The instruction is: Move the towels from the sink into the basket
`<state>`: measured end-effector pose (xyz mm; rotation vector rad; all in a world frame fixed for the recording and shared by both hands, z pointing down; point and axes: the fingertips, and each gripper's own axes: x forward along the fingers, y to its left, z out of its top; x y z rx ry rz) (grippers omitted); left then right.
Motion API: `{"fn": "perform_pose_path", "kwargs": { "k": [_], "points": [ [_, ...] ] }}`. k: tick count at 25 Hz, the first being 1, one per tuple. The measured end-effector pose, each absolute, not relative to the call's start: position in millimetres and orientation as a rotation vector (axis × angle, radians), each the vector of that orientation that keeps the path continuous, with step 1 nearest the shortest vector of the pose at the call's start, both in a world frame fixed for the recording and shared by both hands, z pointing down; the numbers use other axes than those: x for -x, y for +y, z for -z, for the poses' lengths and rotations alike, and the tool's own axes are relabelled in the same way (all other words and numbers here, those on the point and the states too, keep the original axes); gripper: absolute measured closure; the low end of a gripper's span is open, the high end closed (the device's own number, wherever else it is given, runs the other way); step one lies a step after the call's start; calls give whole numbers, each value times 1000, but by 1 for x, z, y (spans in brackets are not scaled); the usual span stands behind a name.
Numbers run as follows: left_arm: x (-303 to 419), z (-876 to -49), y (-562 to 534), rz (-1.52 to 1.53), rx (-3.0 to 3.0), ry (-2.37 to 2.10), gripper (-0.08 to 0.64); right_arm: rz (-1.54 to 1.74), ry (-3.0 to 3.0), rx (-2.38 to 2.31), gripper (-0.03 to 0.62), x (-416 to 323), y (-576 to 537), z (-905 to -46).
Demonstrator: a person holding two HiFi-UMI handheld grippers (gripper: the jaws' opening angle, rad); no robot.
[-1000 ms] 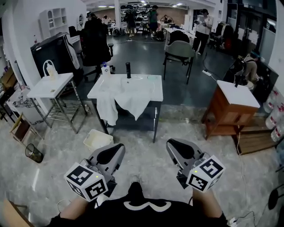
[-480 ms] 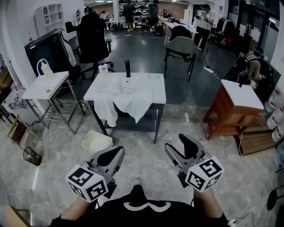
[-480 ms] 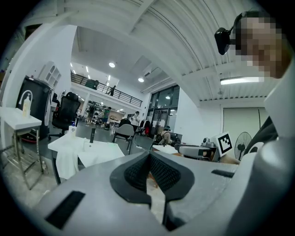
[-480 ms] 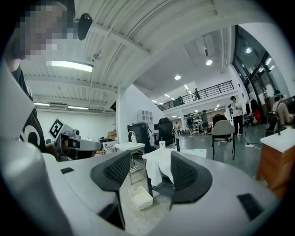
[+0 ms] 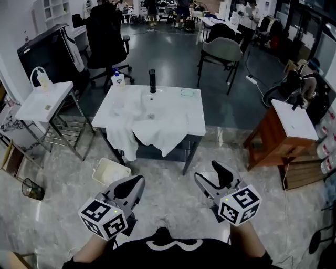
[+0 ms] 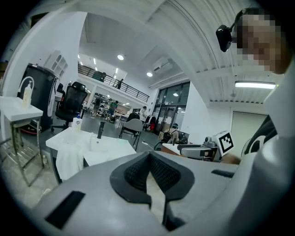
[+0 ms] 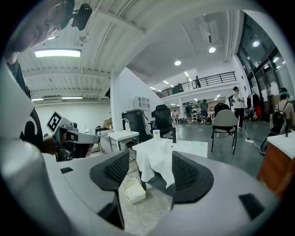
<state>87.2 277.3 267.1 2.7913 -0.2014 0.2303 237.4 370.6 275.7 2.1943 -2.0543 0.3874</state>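
Left claw (image 5: 132, 185) closed; right claw (image 5: 207, 172) empty, its jaws just opened apart.

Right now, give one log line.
white cloth towels: on sink | pale basket: floor | left gripper: jaws shut | right gripper: jaws just opening, empty

We find a large open-plan lab or workshop hall: a sink worktop (image 5: 191, 118) stands free on the pale floor (image 5: 173, 194), office chairs (image 5: 105, 31) and desks (image 5: 210, 23) lie behind, people (image 5: 182, 8) work at the far end, a railed mezzanine (image 7: 207, 79) and strip lights (image 7: 57, 53) run overhead.
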Motion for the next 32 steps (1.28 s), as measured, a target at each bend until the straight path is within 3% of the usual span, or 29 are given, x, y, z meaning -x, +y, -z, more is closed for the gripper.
{"fn": "perform_pose_path", "kwargs": {
  "k": [10,32],
  "points": [
    [-146,-323,157,-317,-2715,-244,554,-516,-1992,-2107,313,-293,253,-331],
    [-262,-350,67,-415,-2657,-354,554,-627,-2038,-1925,291,-420,131,-385]
  ]
}}
